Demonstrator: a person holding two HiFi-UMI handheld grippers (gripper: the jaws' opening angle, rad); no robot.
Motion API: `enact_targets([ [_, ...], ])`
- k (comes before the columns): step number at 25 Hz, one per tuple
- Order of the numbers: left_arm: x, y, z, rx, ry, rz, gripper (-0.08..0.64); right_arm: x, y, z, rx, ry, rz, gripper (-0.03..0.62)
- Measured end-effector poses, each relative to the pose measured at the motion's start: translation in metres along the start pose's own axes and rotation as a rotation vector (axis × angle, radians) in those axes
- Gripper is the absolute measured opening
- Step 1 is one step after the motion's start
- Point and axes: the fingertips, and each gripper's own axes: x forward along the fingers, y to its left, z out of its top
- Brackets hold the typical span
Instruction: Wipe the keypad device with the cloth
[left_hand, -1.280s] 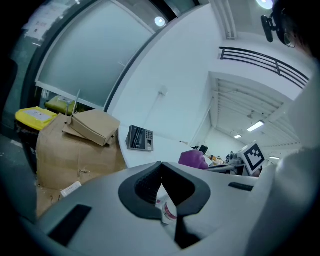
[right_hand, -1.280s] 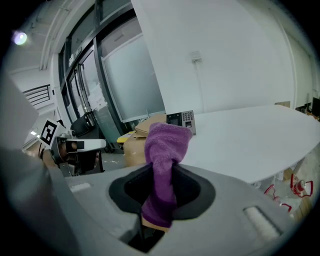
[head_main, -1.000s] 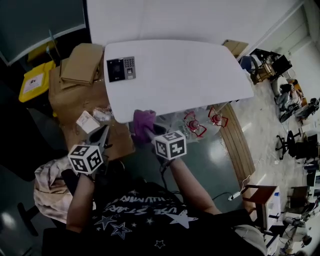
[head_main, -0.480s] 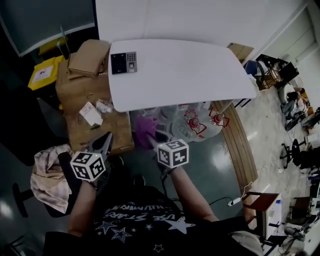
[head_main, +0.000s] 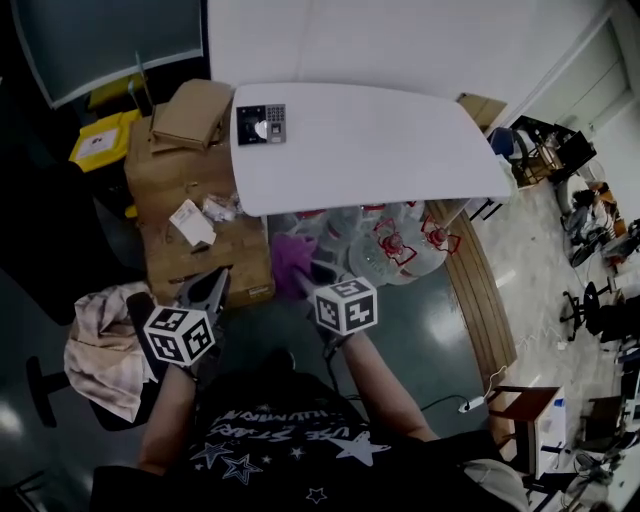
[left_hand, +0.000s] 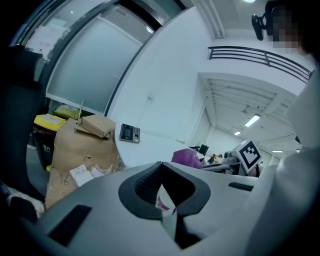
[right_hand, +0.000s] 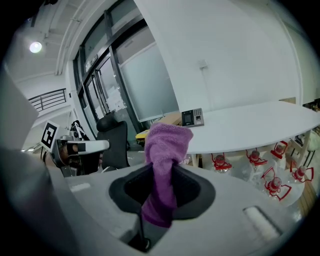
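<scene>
Where the person stands: back from the counter, with both arms drawn in low, so nothing touches its top.
Keypad: lies flat at the counter's far left corner, close to the edge, well apart from both tools and with nothing on it.
Cloth: purple and bunched, off the counter and carried in the air. A rounded wad stands up past the jaws, and the rest hangs down between them. The wad is probably left proud to serve as the wiping face.
Right hand-held gripper: jaws clamped on the cloth's middle, pointing toward the counter with the keypad ahead in its view.
Left hand-held gripper: jaws drawn together to a slit with nothing between them. It is held low beside the right one, likely kept free to steady the keypad.
Boxes: brown cardboard stacked against the counter's left side, just beside the keypad's corner.
Bottles: large clear water bottles with red handles under the counter's near edge, between the person and the counter.
Stage: a judgement only, but the wiping has not begun and the cloth is merely ready.
Risk: the keypad sits near the edge, so a hard push could slide it off toward the boxes.
</scene>
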Motion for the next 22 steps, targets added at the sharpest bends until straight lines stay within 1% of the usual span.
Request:
enact_targets([
  [3,-0.015,0.006,0.0,-0.003,0.007,-0.02,0.008,0.004,0.019,-0.005,0.008,0.009,-0.017,0.097],
  [7,-0.042,0.012,0.002,0.018,0.016,-0.052,0.008,0.004,0.055,-0.011,0.012,0.012,-0.03,0.097],
  [11,-0.068,0.024,0.0,0.022,0.024,-0.073,0.008,0.001,0.087,-0.019,0.019,0.002,-0.052,0.096],
  [18,-0.103,0.032,-0.012,0.035,0.036,-0.116,0.008,-0.009,0.122,-0.039,0.042,-0.01,-0.106,0.096],
  [22,-0.122,0.031,-0.018,0.038,0.039,-0.139,0.008,-0.014,0.141,-0.05,0.057,-0.012,-0.121,0.096],
])
